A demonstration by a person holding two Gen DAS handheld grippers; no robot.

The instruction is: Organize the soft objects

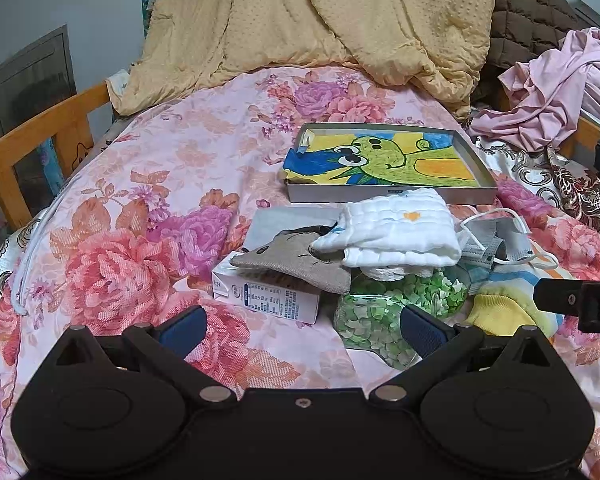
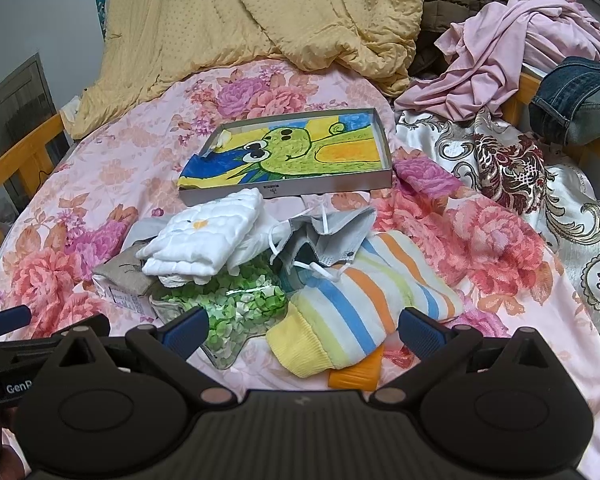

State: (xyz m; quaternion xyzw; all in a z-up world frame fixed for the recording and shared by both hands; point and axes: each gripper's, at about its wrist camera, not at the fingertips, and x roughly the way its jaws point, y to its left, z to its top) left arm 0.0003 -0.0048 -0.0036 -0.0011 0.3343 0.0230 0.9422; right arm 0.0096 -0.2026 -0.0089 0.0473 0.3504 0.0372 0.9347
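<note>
A pile of soft things lies on the floral bedspread (image 1: 140, 208). A folded white cloth (image 1: 396, 228) (image 2: 204, 240) lies on top, over a beige pouch (image 1: 296, 260) and a clear star-shaped bag of green pieces (image 1: 380, 312) (image 2: 236, 312). A grey face mask (image 1: 496, 244) (image 2: 332, 236) and a striped sock with a yellow cuff (image 2: 364, 304) (image 1: 504, 308) lie to the right. A grey tray with a green cartoon picture (image 1: 384, 160) (image 2: 292, 152) sits behind. My left gripper (image 1: 300, 328) is open in front of the pile. My right gripper (image 2: 302, 332) is open, jaws either side of the sock's cuff.
A white carton (image 1: 264, 296) lies under the pouch. An orange flat piece (image 2: 356, 372) shows under the sock. A yellow quilt (image 1: 308, 20) is heaped behind, pink clothes (image 2: 508, 40) and jeans (image 2: 576, 96) at the right. A wooden bed rail (image 1: 40, 136) runs along the left.
</note>
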